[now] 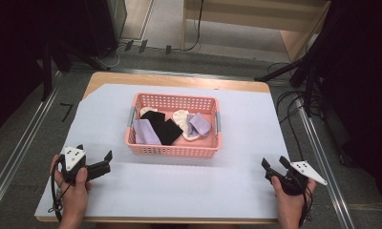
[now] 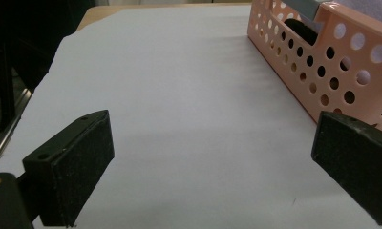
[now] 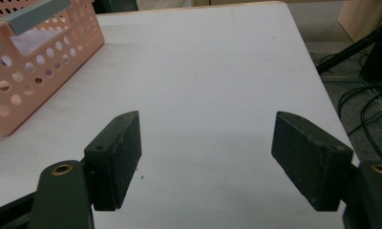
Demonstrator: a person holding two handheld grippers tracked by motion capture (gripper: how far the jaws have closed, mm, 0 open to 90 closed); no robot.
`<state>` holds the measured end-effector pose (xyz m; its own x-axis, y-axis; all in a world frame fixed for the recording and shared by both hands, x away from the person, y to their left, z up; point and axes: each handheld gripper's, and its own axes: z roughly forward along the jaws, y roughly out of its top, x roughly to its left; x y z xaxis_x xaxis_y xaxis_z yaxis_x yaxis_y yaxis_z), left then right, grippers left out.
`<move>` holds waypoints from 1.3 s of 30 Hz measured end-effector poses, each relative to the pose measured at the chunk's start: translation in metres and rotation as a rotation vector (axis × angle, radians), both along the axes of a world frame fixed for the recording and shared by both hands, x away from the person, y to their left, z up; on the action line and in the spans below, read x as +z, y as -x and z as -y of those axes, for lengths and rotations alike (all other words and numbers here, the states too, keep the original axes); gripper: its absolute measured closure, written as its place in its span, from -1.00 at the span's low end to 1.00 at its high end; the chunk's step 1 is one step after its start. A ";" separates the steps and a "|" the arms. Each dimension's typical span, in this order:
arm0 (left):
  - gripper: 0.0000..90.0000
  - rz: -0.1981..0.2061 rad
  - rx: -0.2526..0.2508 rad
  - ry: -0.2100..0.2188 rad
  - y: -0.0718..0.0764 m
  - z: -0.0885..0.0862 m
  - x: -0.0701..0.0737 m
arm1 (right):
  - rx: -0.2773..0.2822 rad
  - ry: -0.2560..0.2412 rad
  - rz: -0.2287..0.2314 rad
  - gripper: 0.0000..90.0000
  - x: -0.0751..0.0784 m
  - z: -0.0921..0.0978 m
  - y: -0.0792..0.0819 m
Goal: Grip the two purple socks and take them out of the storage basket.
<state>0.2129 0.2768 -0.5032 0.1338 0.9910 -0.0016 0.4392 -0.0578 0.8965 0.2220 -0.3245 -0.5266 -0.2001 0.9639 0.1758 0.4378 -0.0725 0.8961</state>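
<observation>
Tongs in both hands gape wide and empty: left tongs and right tongs flank a pink basket of socks (mid-surface, well apart from both).

Both tools black: left tool and right tool with grey three-cornered plates, dark cables, brass-ringed screw holes.

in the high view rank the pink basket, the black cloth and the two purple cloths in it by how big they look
1. Pink perforated plastic basket.
2. Black folded cloth.
3. Left pale purple cloth.
4. Right pale purple cloth.
The black and left purple look close; overlap hides parts.
</observation>
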 end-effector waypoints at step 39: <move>-0.97 -0.003 -0.005 -0.016 -0.001 0.002 -0.001 | 0.186 -0.112 0.115 -0.01 0.064 -0.149 -0.039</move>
